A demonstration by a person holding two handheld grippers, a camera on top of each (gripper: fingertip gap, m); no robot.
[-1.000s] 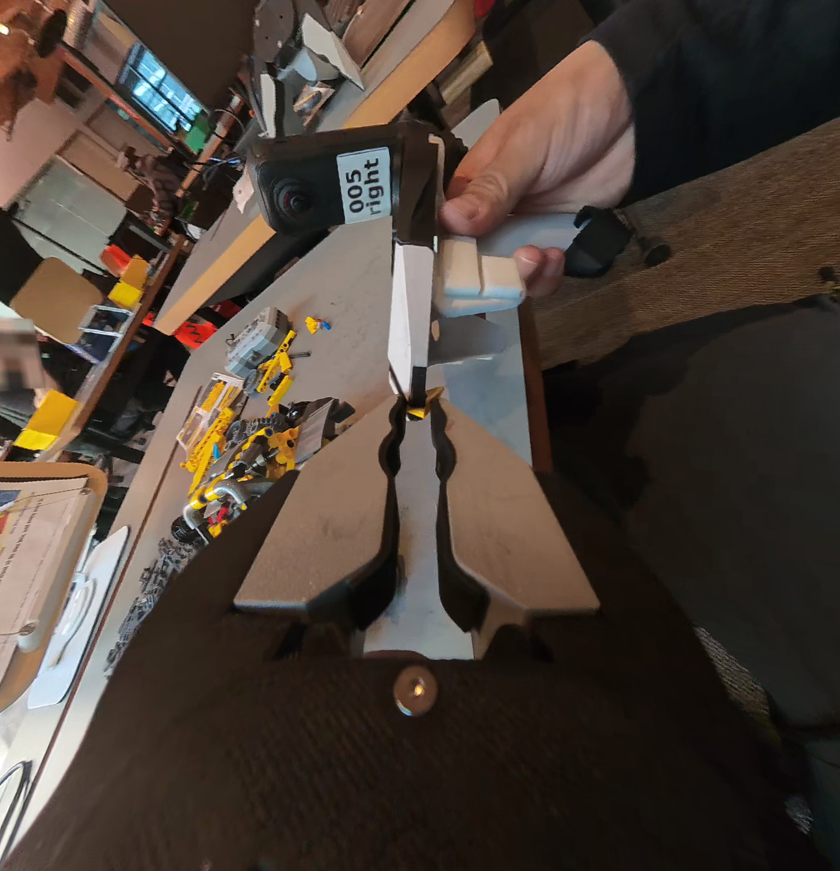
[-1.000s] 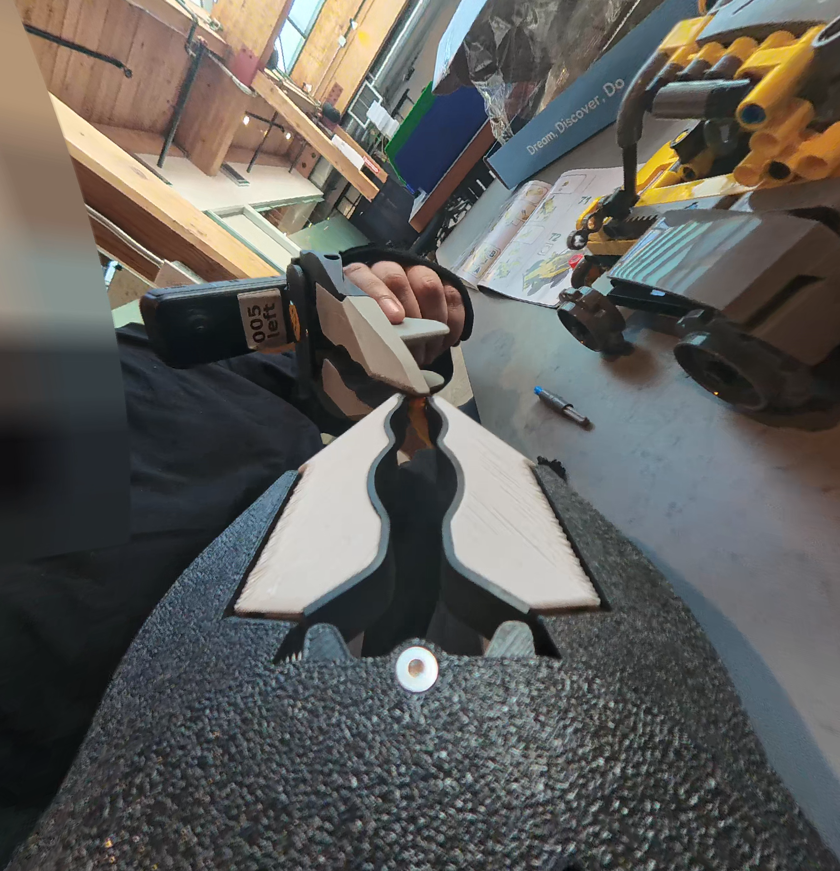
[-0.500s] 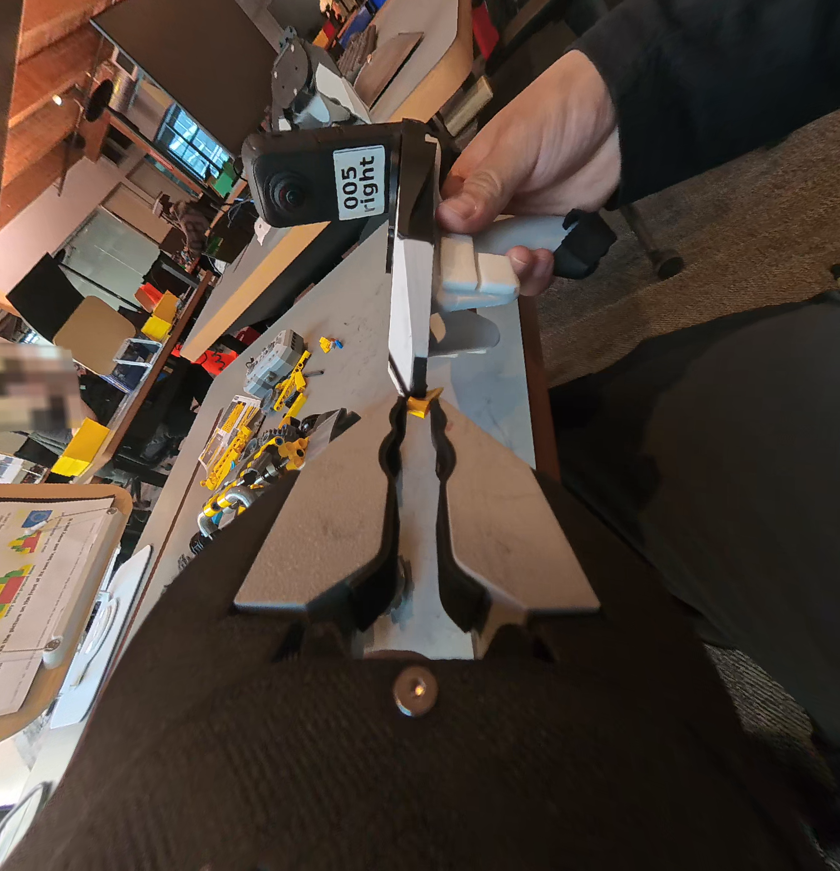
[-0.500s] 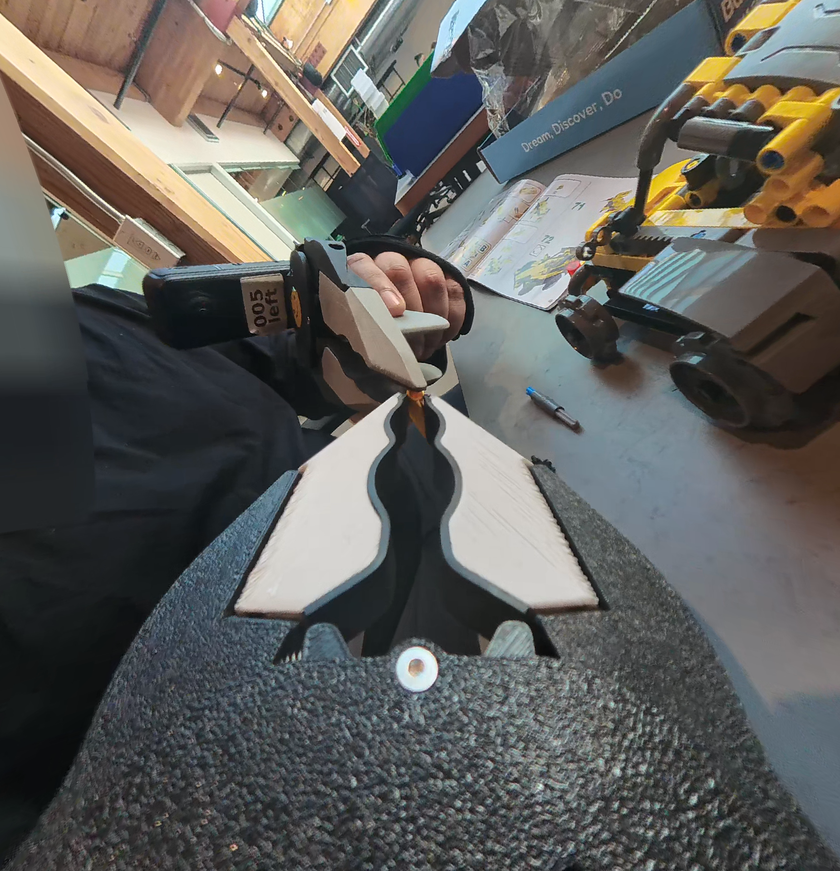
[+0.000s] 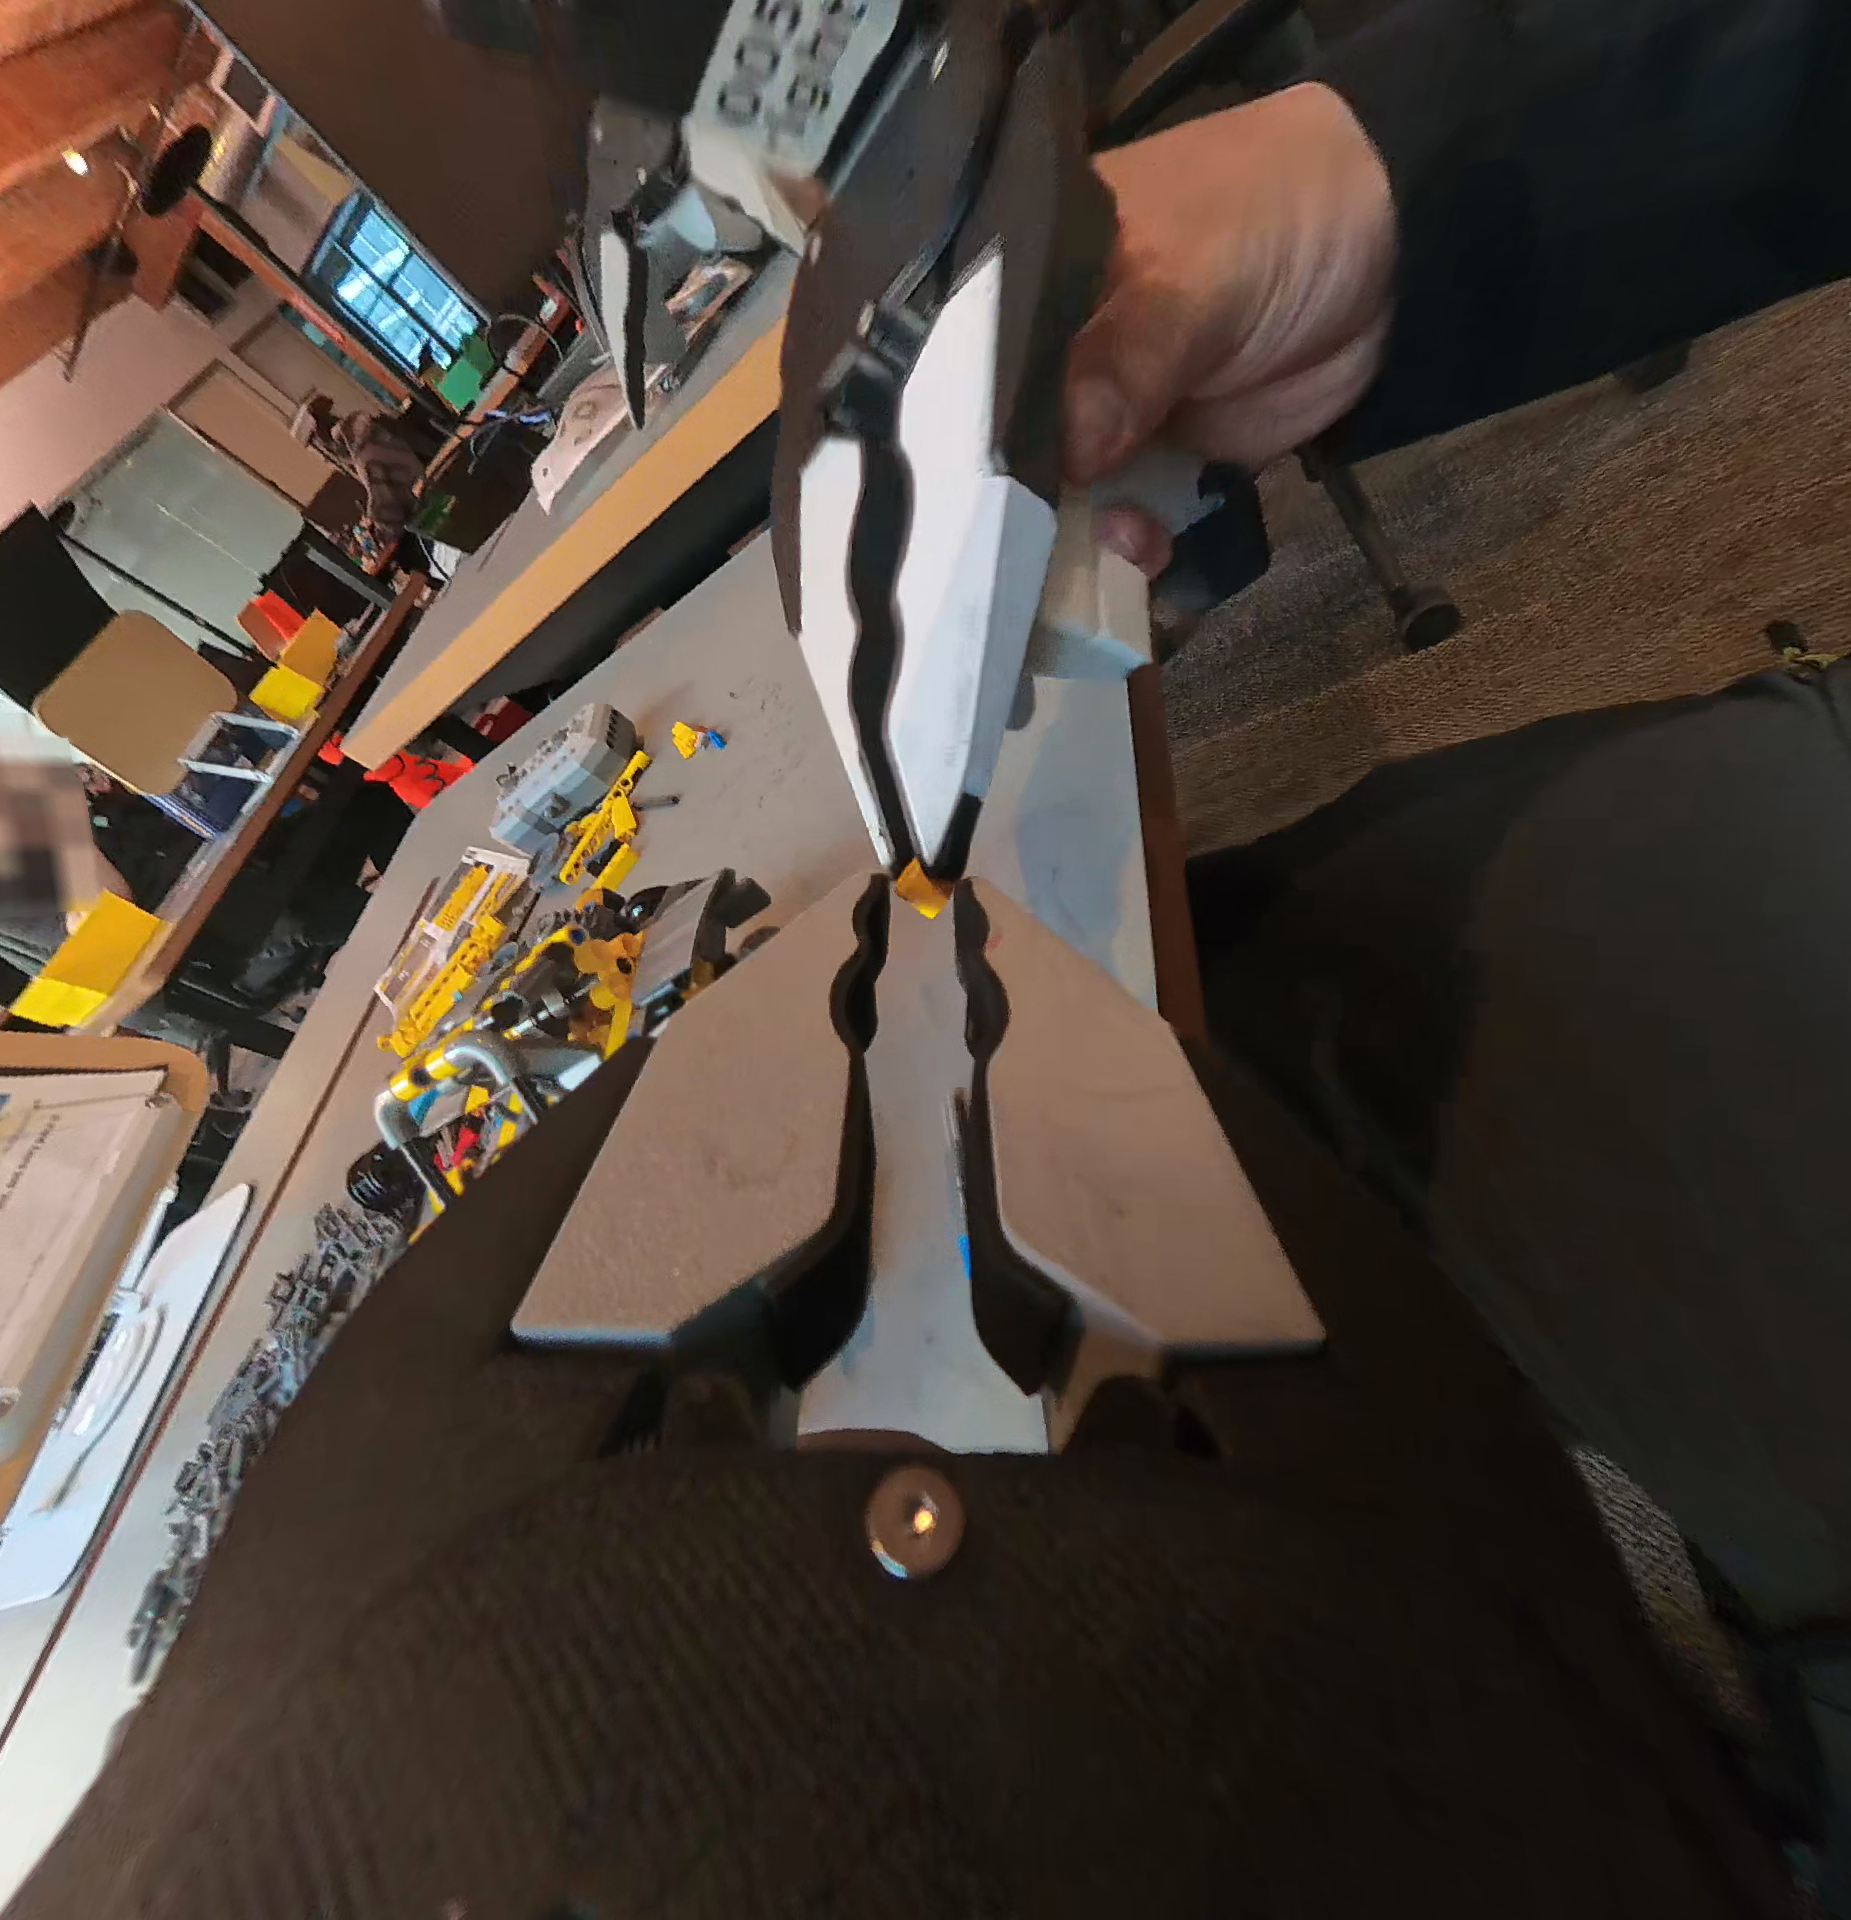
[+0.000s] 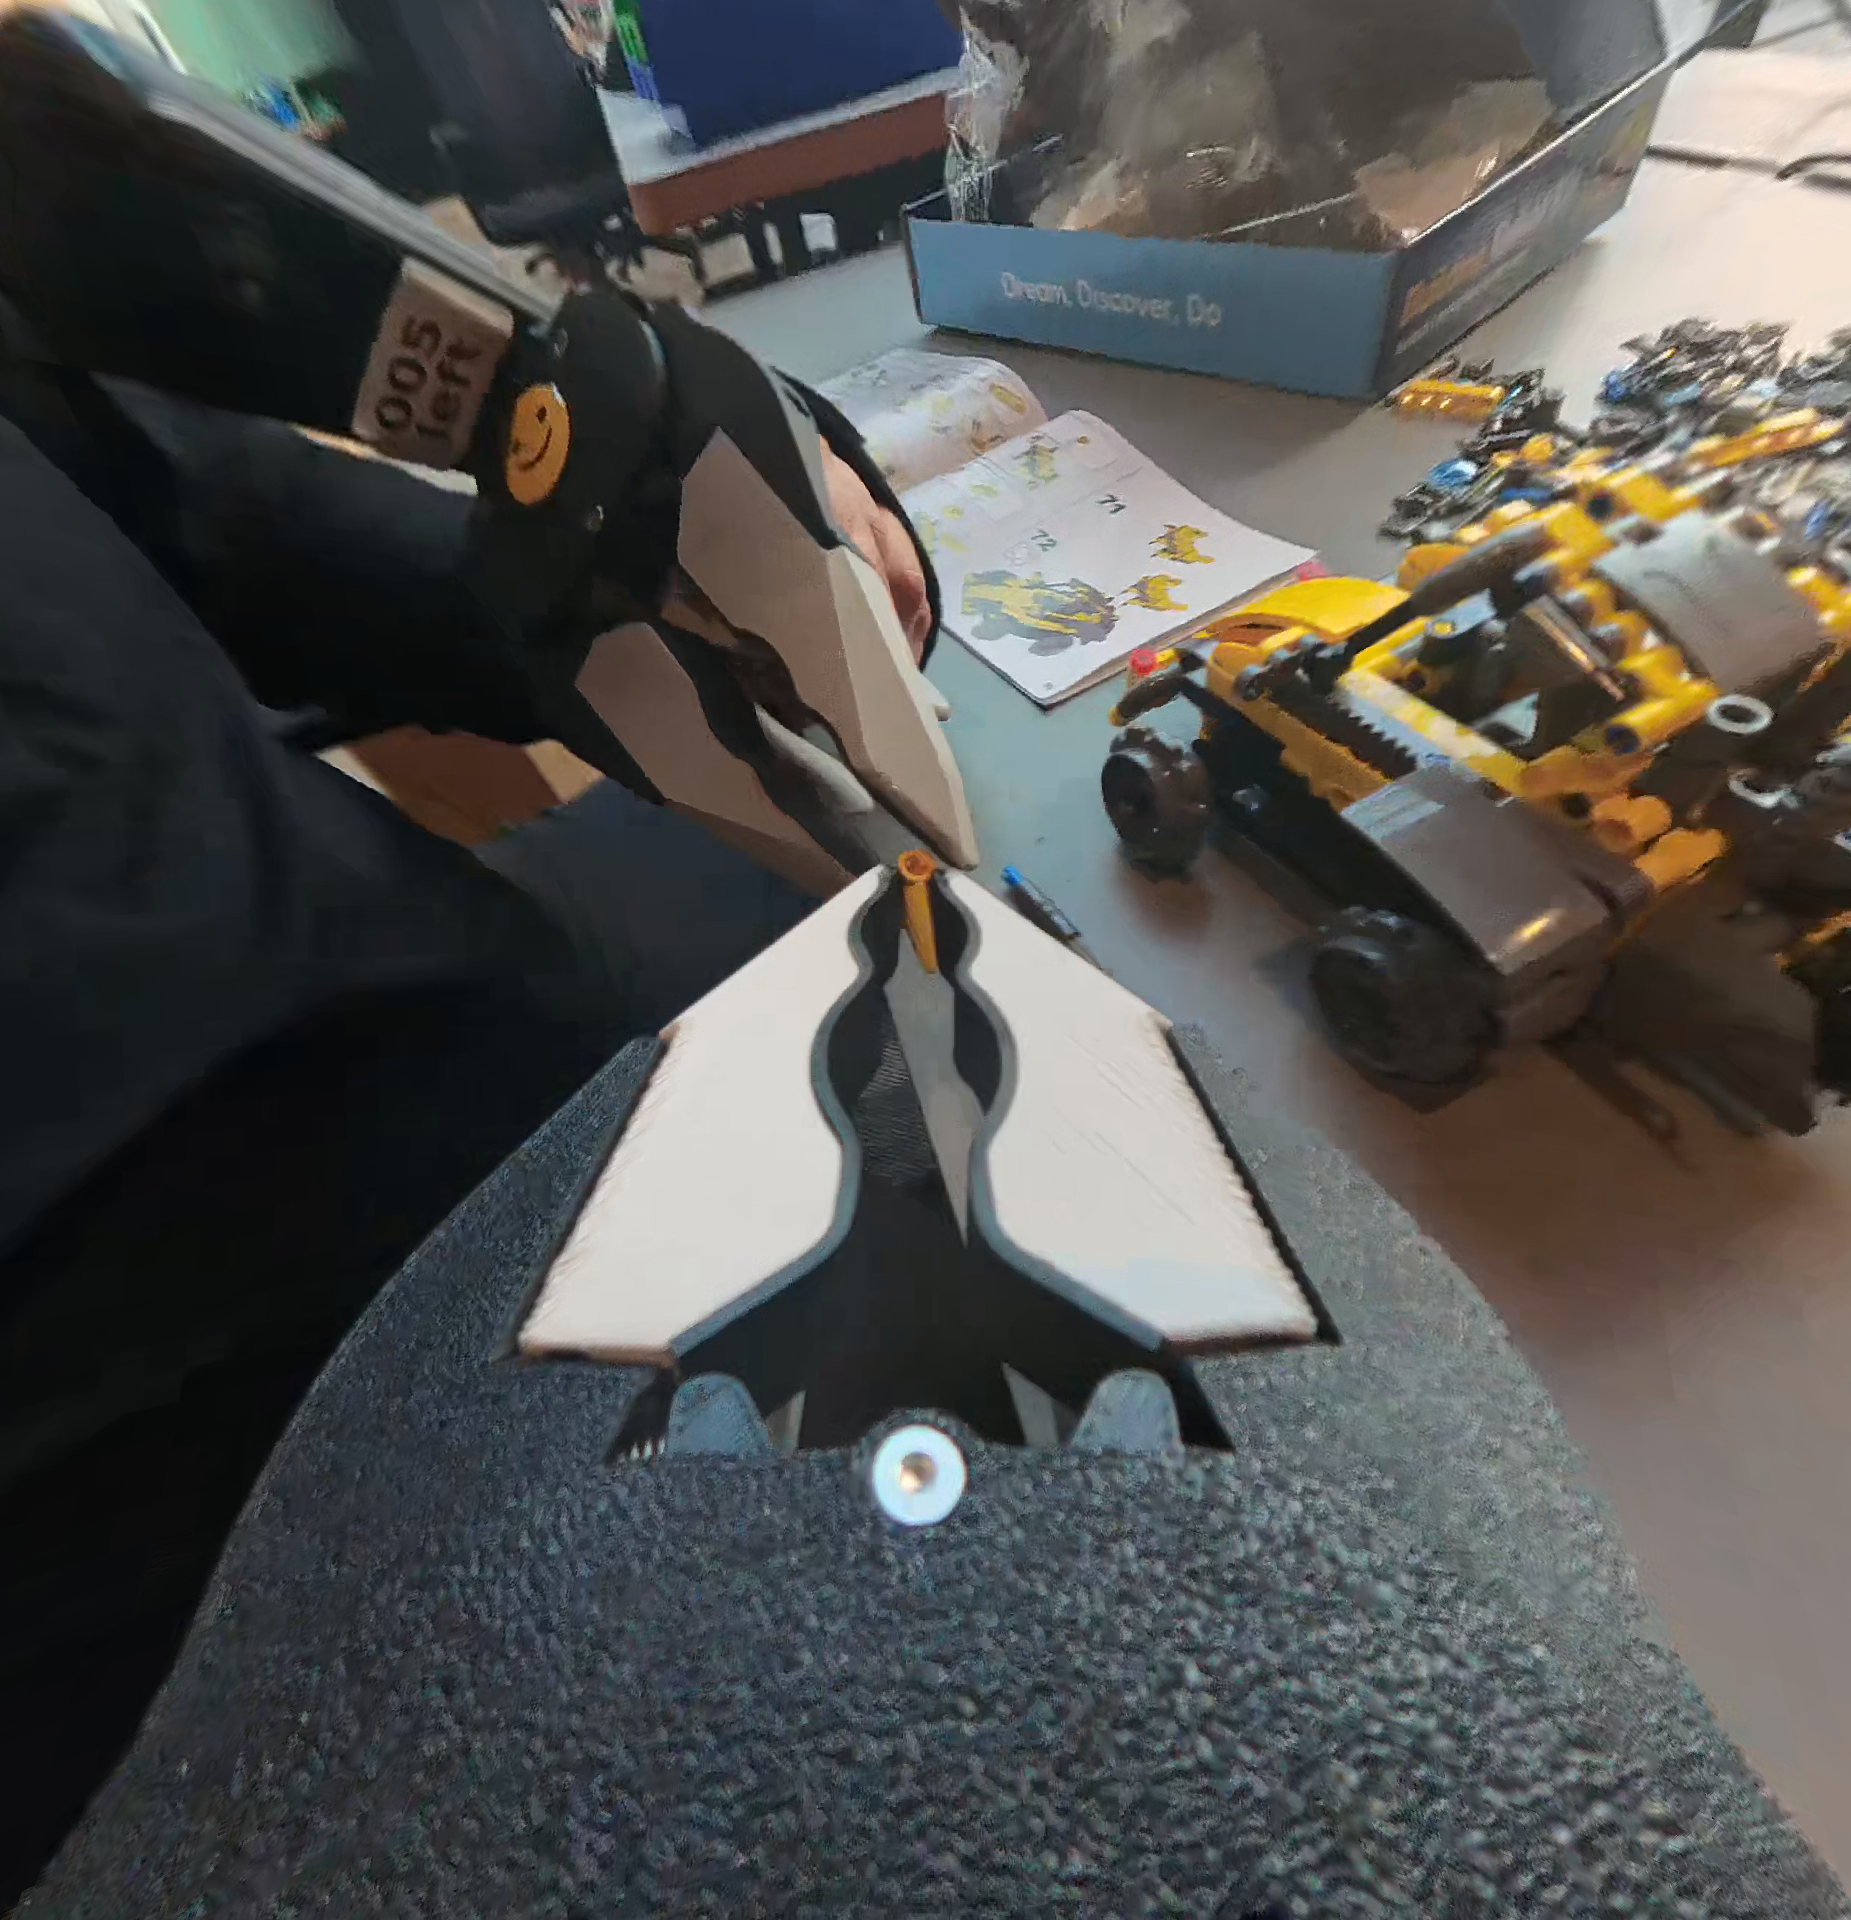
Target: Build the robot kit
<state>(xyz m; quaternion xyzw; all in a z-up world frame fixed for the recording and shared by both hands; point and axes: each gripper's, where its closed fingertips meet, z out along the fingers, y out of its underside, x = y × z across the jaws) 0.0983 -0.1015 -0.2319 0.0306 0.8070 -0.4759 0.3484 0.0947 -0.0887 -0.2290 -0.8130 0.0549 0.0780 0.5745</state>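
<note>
A small yellow-orange peg [image 5: 921,894] sits right where the tips of both grippers meet, above the near edge of a grey table [image 5: 1077,821]. My left gripper [image 5: 916,886] has its tips nearly together with the peg's end between them. My right gripper [image 5: 926,860] comes down from above, held by a bare hand [image 5: 1222,301], and pinches the same peg. In the right wrist view the peg [image 6: 916,914] stands upright between the tips of my right gripper [image 6: 913,878]. There my left gripper [image 6: 905,860] reaches in from the upper left and meets the top of the peg.
A yellow and grey brick-built vehicle [image 6: 1503,790] stands on the table to the right, with an open instruction booklet [image 6: 1066,540], a blue box [image 6: 1160,301] and loose parts [image 6: 1679,384] behind it. A thin blue-tipped pin [image 6: 1035,899] lies near the tips. A person's dark-clothed legs [image 5: 1575,1143] are beside the table edge. Both grippers' tips are close together, under 4 cm apart.
Both grippers have rolled and drawn closer to each other, so each looms larger in the other's view. The right wrist view now looks down on the table. The peg stays between the tips.
</note>
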